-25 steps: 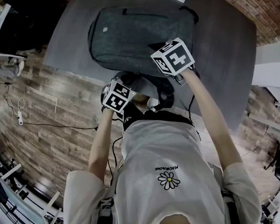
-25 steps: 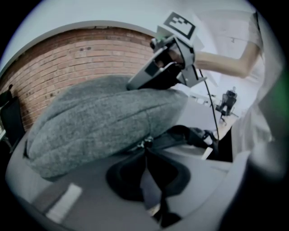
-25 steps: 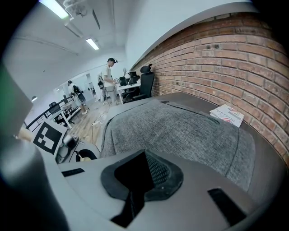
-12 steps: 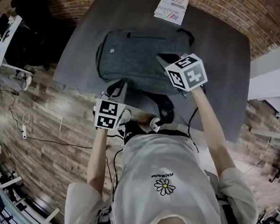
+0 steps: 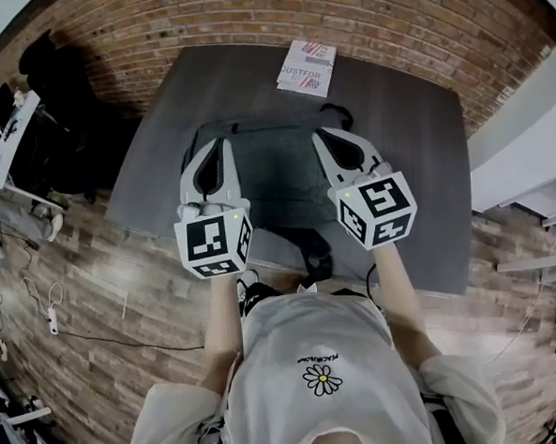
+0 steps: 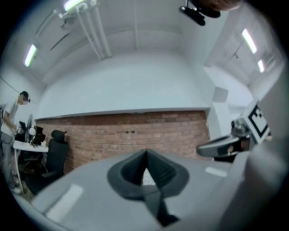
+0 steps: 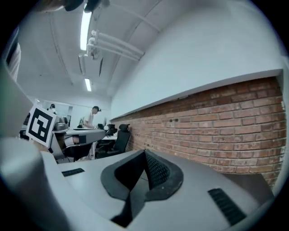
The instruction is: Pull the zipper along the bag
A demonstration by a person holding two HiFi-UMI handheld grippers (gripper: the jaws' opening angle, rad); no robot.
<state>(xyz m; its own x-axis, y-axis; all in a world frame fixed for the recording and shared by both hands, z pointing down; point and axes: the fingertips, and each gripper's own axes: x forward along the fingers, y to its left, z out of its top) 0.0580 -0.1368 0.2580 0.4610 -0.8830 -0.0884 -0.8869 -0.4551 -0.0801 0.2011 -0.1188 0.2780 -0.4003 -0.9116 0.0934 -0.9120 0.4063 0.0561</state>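
Note:
A dark grey backpack (image 5: 280, 183) lies flat on the grey table (image 5: 415, 161), with a black strap (image 5: 313, 256) hanging over the near edge. Both grippers are held up above it, side by side, pointing toward the brick wall. My left gripper (image 5: 224, 143) is over the bag's left part, and its jaws (image 6: 145, 154) are shut with nothing between them. My right gripper (image 5: 321, 132) is over the bag's right part, also shut and empty (image 7: 145, 154). Neither touches the bag. The zipper is not visible.
A printed booklet (image 5: 306, 67) lies at the table's far edge by the brick wall (image 5: 369, 23). Black office chairs (image 5: 61, 136) stand left of the table on the wood floor (image 5: 84, 275), where cables lie. A person (image 7: 92, 115) is at a distant desk.
Both grippers have lifted away from the bag's near edge and now sit level above it, pointing forward. The left moved up and right from the bag's near left corner.

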